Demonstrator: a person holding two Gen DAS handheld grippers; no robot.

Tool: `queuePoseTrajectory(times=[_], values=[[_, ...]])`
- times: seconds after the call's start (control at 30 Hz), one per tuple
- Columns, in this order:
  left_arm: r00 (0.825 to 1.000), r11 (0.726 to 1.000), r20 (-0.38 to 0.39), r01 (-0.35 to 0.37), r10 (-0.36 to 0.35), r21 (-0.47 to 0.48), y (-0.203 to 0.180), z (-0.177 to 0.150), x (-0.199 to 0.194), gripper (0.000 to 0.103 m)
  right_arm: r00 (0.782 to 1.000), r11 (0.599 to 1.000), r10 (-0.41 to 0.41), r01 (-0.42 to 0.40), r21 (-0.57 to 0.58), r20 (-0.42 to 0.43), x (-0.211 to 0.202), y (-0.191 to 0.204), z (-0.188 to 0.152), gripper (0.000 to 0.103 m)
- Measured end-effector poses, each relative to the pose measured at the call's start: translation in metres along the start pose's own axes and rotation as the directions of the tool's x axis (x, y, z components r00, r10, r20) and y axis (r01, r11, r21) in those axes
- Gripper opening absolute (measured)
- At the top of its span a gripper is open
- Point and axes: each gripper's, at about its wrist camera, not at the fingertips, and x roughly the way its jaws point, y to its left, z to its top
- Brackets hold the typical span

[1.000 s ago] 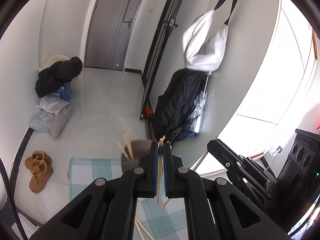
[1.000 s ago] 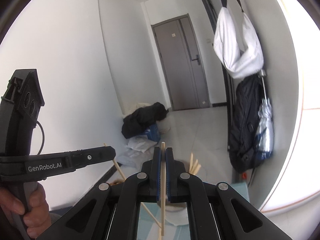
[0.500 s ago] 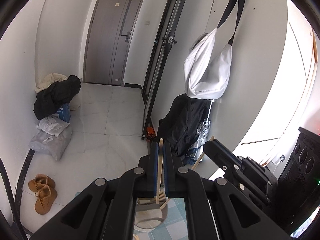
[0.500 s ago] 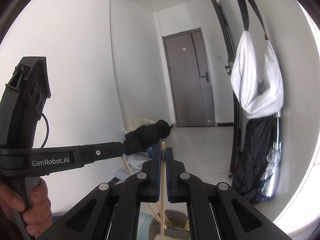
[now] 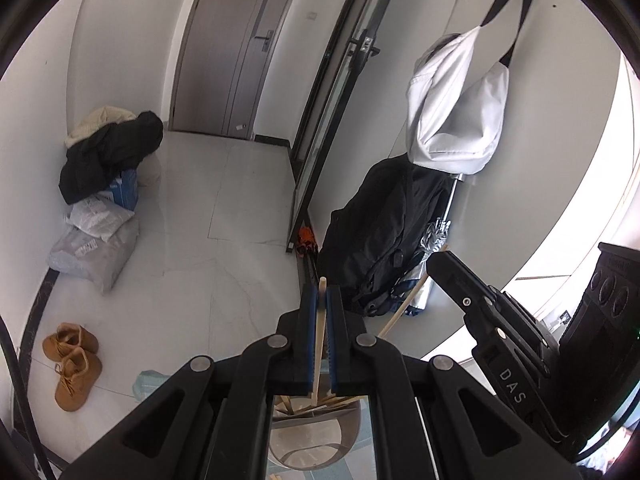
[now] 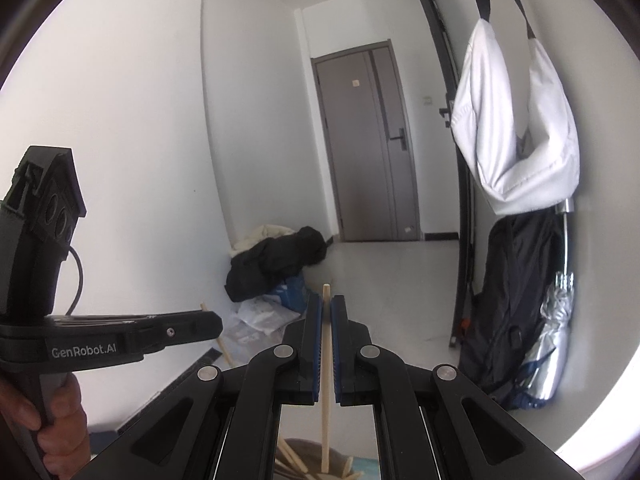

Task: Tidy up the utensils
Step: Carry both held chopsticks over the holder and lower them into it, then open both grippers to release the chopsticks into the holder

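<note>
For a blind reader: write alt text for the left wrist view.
The left gripper is shut on a wooden chopstick above a grey utensil holder that has more chopsticks in it. The right gripper, at right, also holds a chopstick; beyond lies a tiled hallway floor.

your left gripper point(image 5: 319, 300) and right gripper point(image 6: 326, 308) are both clamped tight, side by side, tilted downward.

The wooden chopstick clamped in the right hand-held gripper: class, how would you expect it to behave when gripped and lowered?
The chopstick probably stays stiff: it runs straight through the right hand-held gripper. It looks thin, so likely light. Being slim and smooth, it may slip or pivot between the pads, and could tip sideways inside the cup.
</note>
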Motion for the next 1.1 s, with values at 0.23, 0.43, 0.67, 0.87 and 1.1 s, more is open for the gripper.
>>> queuePoseTrajectory(times=[0.23,0.43,0.67,0.87,1.1], values=[[1.000,1.000,0.018,0.013,-0.014,0.027,0.003,-0.005,0.009,0.001,1.000,0.999,0.009,-0.009,-0.035,-0.009,0.011,0.002,-0.020,0.004],[1.000,0.999,0.021,0.005,-0.006,0.052,0.005,-0.012,0.014,0.001,0.999,1.000,0.011,-0.011,-0.019,-0.035,0.014,-0.003,-0.035,0.004],[0.999,0.999,-0.042,0.020,-0.019,0.027,0.010,-0.019,0.024,0.001,0.998,1.000,0.019,-0.020,-0.005,-0.067,0.007,-0.003,-0.049,0.007],[0.998,1.000,-0.059,-0.021,0.020,-0.009,0.013,-0.026,0.020,0.040,0.995,0.999,-0.003,0.006,0.038,-0.099,-0.010,-0.009,-0.063,0.009],[0.996,0.996,-0.020,-0.092,0.093,0.008,0.009,-0.033,0.005,0.061,0.995,0.998,-0.014,0.019,0.057,-0.100,-0.040,-0.007,-0.069,0.030]])
